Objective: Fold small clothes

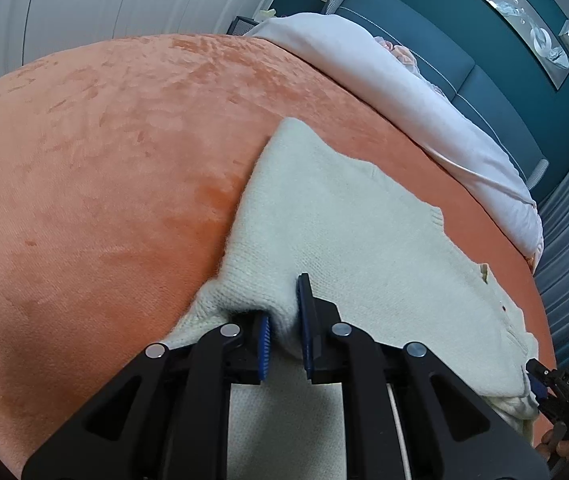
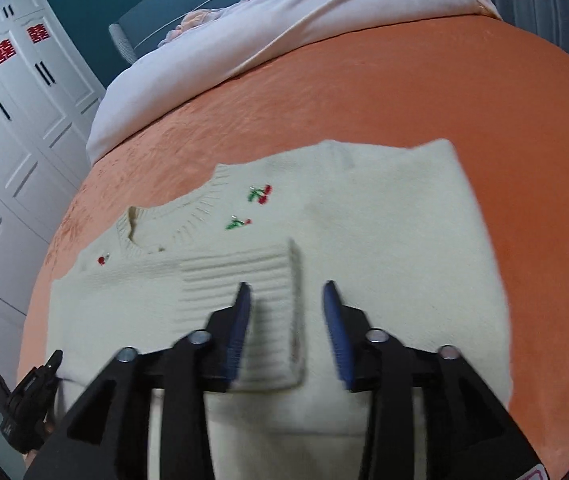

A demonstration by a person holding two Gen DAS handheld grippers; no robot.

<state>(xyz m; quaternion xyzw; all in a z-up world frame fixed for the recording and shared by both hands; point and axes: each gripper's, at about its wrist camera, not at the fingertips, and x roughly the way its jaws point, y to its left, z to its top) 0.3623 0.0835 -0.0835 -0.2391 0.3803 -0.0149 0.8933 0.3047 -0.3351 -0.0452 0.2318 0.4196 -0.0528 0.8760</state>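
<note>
A cream knit sweater (image 2: 384,240) with small cherry embroidery lies flat on the orange bedspread (image 2: 404,92). Its ribbed sleeve cuff (image 2: 236,272) is folded across the body. My right gripper (image 2: 286,286) hovers over that cuff. Its blue pads stand apart and do not press on the knit. In the left wrist view, my left gripper (image 1: 286,320) is shut on a pinched ridge of the sweater (image 1: 324,216) near its edge. The right gripper (image 1: 544,380) shows at the lower right there. The left gripper (image 2: 32,396) shows at the lower left of the right wrist view.
A white duvet (image 2: 244,36) is bunched along the head of the bed, against a teal padded headboard (image 1: 424,28). White wardrobe doors (image 2: 16,128) stand beside the bed. Bare orange bedspread (image 1: 104,140) stretches to the left of the sweater.
</note>
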